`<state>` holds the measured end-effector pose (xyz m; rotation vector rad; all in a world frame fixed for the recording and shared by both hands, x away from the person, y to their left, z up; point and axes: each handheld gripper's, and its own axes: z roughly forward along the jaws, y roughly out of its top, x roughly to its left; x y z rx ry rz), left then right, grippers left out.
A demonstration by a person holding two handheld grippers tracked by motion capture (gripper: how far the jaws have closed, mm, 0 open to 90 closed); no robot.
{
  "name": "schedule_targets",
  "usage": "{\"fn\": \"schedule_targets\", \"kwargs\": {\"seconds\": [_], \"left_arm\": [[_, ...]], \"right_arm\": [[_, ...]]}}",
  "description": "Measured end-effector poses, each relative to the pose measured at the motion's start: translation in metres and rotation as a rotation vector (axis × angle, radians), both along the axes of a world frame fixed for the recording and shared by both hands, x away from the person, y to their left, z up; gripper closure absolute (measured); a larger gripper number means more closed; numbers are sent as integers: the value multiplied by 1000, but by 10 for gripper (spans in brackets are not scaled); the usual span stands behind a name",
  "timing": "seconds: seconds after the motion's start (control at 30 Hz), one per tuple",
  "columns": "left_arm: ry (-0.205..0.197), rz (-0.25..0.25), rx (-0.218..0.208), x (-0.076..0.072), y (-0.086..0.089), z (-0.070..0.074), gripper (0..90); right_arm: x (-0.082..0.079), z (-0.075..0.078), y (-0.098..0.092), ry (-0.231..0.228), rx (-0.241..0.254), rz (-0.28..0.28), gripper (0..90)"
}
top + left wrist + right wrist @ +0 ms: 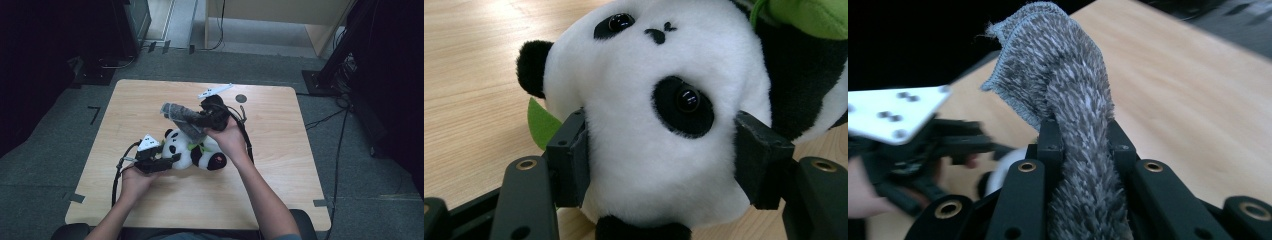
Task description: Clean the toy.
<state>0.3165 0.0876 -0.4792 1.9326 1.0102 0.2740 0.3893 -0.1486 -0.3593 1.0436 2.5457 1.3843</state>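
A black-and-white panda plush (pixel 196 153) with a green leaf lies on the wooden table (pixel 285 175). My left gripper (pixel 174 160) is shut on the panda's white head (pixel 659 125), one pad at each side, and in its own view the gripper (pixel 664 165) frames the face. A fuzzy grey cloth (pixel 176 113) hangs in the air just above the panda. The right gripper (pixel 194 120) is shut on it, and in the right gripper view the cloth (pixel 1068 85) sticks up from between the closed jaws of the gripper (pixel 1083 137).
A small dark round mark (pixel 241 98) sits near the table's far edge. Cables (pixel 118 180) trail from both grippers across the tabletop. Grey floor surrounds the table, with black stands (pixel 345 45) at the right and dark equipment at the left.
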Motion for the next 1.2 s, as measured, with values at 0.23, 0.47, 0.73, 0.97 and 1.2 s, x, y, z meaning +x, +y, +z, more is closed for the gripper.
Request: {"fn": "schedule_targets", "kwargs": {"seconds": [0.23,0.47,0.73,0.97,1.2], "left_arm": [[9,-2,0,2,0,1,343],[9,-2,3,2,-1,1,344],[11,-4,-4,3,-1,1,345],[16,1,-10,3,-1,0,343],[14,5,-11,3,-1,0,338]], "right_arm": [[8,-40,8,106,-51,12,764],[12,-48,-3,84,-135,-53,758],[14,-47,-14,68,-157,-80,755],[18,-46,-24,57,-150,-104,754],[20,-41,-44,48,-148,-191,756]]}}
